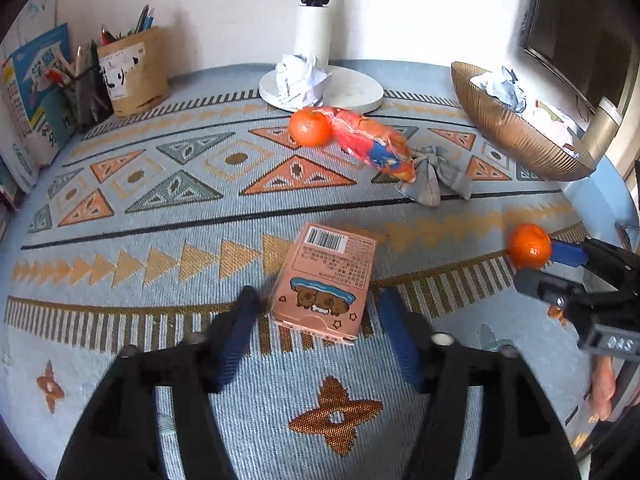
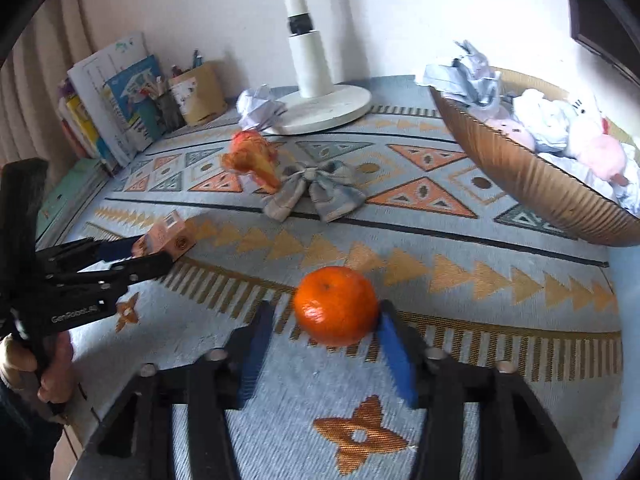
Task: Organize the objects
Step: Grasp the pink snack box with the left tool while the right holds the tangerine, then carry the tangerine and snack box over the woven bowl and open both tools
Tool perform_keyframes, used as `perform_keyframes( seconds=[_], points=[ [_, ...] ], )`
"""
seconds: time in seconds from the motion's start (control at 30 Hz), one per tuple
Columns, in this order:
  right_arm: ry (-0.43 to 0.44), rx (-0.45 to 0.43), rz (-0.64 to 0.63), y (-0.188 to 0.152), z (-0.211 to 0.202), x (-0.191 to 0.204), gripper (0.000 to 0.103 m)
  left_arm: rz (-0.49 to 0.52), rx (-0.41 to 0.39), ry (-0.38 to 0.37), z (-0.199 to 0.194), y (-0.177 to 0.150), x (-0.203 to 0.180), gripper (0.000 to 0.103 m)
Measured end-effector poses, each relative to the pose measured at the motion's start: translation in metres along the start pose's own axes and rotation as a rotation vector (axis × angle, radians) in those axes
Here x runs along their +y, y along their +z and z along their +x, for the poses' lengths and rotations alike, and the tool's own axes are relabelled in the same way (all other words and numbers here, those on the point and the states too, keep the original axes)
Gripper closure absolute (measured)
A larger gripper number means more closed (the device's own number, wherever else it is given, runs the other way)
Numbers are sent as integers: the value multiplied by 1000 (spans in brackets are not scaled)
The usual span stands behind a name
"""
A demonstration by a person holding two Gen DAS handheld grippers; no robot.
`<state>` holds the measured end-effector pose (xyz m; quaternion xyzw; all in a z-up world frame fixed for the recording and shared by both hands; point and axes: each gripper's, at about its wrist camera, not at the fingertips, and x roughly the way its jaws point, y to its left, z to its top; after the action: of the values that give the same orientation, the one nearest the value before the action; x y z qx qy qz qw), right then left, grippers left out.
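Left tongs stand part-way apart over the patterned tablecloth, a pink box between the 2 blue pads, with a gap showing on either side; nothing is clamped. The box lies straight ahead of these tongs, its long axis running away from them toward the barcode end, slightly tilted to the right, so the jaws straddle its short width near the cartoon end. Right tongs are likewise part-open around an orange: the right pad appears to touch the fruit, the left pad stands clear, so no grip is made. Beyond, a 2nd orange lies against a red snack packet, with a grey cloth bow just beside it. A ribbed brown bowl, already holding crumpled paper and soft toys, sits far right, nearer the right hand, which looks the likelier carrier there. A white lamp base stands at the back.
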<state>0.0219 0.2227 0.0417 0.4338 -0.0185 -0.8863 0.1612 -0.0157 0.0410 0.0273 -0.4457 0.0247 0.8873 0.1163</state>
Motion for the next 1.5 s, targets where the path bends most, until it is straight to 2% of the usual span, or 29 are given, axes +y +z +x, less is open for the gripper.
perform_keyframes(
  seconds=[0.03, 0.17, 0.2, 0.23, 0.3, 0.33, 0.4, 0.43, 0.47, 0.63, 0.73, 0.77, 0.87, 0.93, 1.03, 1.1, 1.27, 1.5],
  points=[
    [-6, -2, -11, 0, -1, 2, 38, 1, -13, 13, 0, 2, 0, 33],
    [-39, -2, -29, 0, 0, 7, 38, 70, -28, 33, 6, 8, -9, 34],
    [-55, 0, -12, 1, 0, 6, 38, 84, -21, 29, 8, 9, -12, 45],
    [-64, -1, 7, 3, 0, 3, 38, 95, -10, 14, 11, 9, -15, 60],
    [-41, -12, 35, 6, -2, 0, 38, 106, -21, 17, 10, 7, -18, 65],
    [-54, -19, 40, 7, -2, -1, 38, 112, -26, 27, 9, 6, -19, 65],
    [-85, -15, 35, 6, 0, 0, 48, 113, -37, 47, 7, 4, -19, 65],
    [-83, -10, 27, 6, 1, 1, 60, 110, -41, 52, 6, 3, -19, 65],
    [-82, -5, 15, 5, 2, 4, 63, 103, -44, 51, 6, 3, -17, 65],
    [-115, -52, -65, 0, -5, 19, 64, 61, -70, 28, -4, 2, -11, 65],
    [-98, -74, -58, -5, -18, 20, 64, 84, -89, -87, -24, 7, -20, 65],
    [-87, -69, -50, -7, -23, 16, 64, 105, -100, -105, -31, 12, -28, 65],
    [-81, -92, -21, -3, -50, 1, 64, 179, -163, -131, -55, 38, -58, 65],
    [-105, -152, -5, 9, -80, -19, 64, 205, -217, -170, -67, 65, -78, 65],
    [-208, -264, 42, 37, -125, -58, 64, 240, -287, -193, -70, 113, -114, 65],
    [-259, -318, 95, 56, -142, -90, 64, 228, -297, -228, -56, 148, -133, 65],
    [-269, -331, 222, 101, -136, -152, 64, 187, -265, -278, -2, 202, -165, 65],
    [-266, -280, 282, 165, -79, -194, 64, 179, -209, -284, 58, 230, -184, 65]
  ],
)
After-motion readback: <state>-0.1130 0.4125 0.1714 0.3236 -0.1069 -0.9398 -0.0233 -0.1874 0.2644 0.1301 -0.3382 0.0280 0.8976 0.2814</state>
